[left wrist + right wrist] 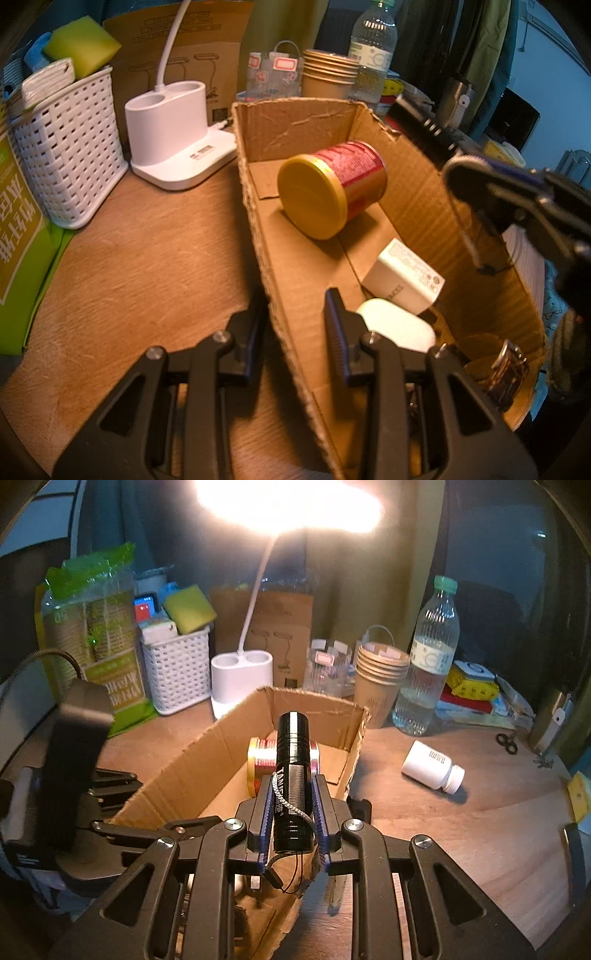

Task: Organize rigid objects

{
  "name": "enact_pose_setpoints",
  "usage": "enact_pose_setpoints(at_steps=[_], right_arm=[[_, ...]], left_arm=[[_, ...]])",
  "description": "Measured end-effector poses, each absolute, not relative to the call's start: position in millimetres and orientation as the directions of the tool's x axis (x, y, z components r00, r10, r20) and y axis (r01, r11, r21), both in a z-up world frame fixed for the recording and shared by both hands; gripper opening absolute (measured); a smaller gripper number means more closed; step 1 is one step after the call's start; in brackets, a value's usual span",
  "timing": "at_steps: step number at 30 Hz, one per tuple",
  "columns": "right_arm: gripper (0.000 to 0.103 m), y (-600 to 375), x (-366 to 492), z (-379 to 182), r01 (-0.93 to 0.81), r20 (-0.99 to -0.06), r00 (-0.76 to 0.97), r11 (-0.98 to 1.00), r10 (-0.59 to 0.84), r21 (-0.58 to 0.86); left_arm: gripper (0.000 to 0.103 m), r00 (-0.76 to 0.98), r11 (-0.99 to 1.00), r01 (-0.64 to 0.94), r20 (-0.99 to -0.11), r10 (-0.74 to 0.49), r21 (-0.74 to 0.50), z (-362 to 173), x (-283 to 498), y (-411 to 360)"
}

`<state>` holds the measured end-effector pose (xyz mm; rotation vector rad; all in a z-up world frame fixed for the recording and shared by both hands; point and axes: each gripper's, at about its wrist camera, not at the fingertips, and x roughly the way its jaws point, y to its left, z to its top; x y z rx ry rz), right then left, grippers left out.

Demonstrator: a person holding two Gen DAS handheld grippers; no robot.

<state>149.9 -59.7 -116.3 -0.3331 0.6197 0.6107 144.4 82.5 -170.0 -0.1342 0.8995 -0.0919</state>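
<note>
While the cardboard box [295, 122] already held a red can with a gold lid [332, 192] lying on its side, a white charger block [404, 277], a rounded white item [397, 326] beside it and what looked like a wristwatch [508, 369] in the near corner, the sorting was, by my judgement, well under way but not finished. The right gripper [291, 812] had its jaws clenched on a black flashlight [293, 771], which pointed forward over the box's near end, its cord dangling below; it had not yet been set down inside. The left gripper [295, 321] had its jaws nearly closed astride the box's left wall, one finger outside and one inside, apparently pinching the cardboard to steady it, though the contact itself was partly blurred. On the worktop [480, 830] to the right of the box, a white pill bottle [434, 766] lay on its side, well apart from the box, and seemed the likeliest item left to collect after the flashlight. Whether the paper cups [382, 675], the water bottle [428, 657] and the white basket [177, 672] at the back belonged to the job could not be told.
</note>
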Motion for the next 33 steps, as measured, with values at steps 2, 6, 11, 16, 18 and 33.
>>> enact_pose_setpoints(at_steps=[2, 6, 11, 16, 18, 33], right_arm=[[0.022, -57.4, 153.8, -124.3, -0.609, -0.643, 0.652, 0.783, 0.401, -0.129], [0.022, -54.1, 157.5, -134.6, -0.598, -0.659, 0.654, 0.787, 0.372, -0.15], [0.022, -50.4, 156.5, -137.2, -0.598, -0.661, 0.66, 0.783, 0.358, -0.172], [0.022, -52.7, 157.6, -135.8, -0.6, -0.664, 0.652, 0.785, 0.366, -0.157], [0.022, -52.3, 157.3, -135.9, -0.603, -0.663, 0.651, 0.783, 0.37, -0.155], [0.027, -70.6, 156.8, -115.2, -0.598, -0.621, 0.66, 0.795, 0.422, -0.096]], left_arm=[[0.033, 0.619, 0.988, 0.023, -0.774, -0.136, -0.155, -170.0, 144.4, 82.3], [0.033, 0.619, 0.988, 0.023, -0.774, -0.136, -0.155, -170.0, 144.4, 82.4], [0.033, 0.619, 0.988, 0.023, -0.774, -0.136, -0.155, -170.0, 144.4, 82.4], [0.034, 0.619, 0.988, 0.024, -0.773, -0.137, -0.156, -170.3, 144.7, 82.1], [0.034, 0.619, 0.988, 0.024, -0.773, -0.136, -0.155, -170.2, 144.6, 82.2], [0.034, 0.619, 0.988, 0.024, -0.773, -0.136, -0.155, -170.2, 144.7, 82.3]])
